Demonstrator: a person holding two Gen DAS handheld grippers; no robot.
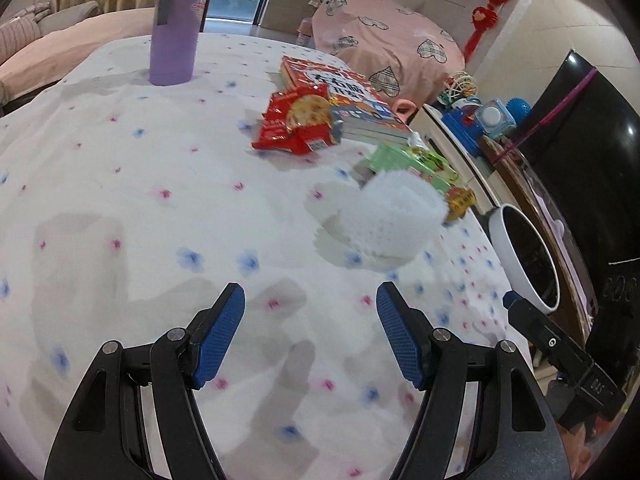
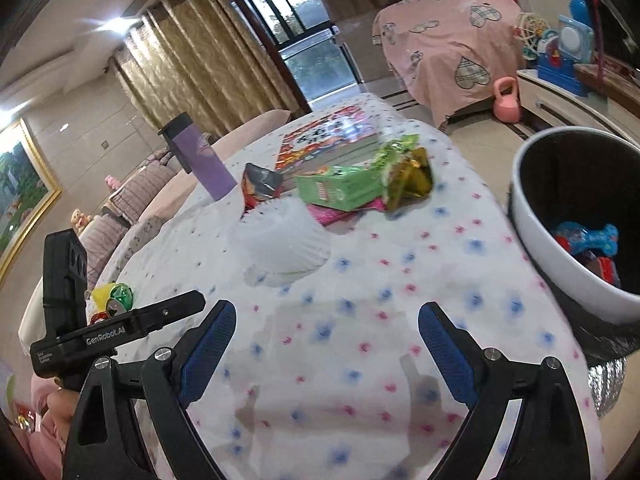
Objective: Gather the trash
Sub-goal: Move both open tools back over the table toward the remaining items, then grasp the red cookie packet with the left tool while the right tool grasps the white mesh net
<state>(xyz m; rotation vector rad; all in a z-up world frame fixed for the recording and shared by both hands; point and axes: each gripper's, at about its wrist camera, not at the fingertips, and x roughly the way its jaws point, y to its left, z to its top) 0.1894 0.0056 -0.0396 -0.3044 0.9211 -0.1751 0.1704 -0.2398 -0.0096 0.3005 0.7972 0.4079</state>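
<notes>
I see a table covered in a white cloth dotted with small blue and pink flowers; my left gripper hangs over the bare cloth with its blue pads spread wide and nothing between them; my right gripper is likewise spread apart and empty. The trash lies further along the table: a white foam fruit net nearest the grippers; behind it a green carton with a crumpled gold wrapper touching it; a red snack packet leaning against a stack of books. A purple bottle stands upright at the far side. Beside the table's right edge stands a white bin with a dark liner, holding some blue and red items.
</notes>
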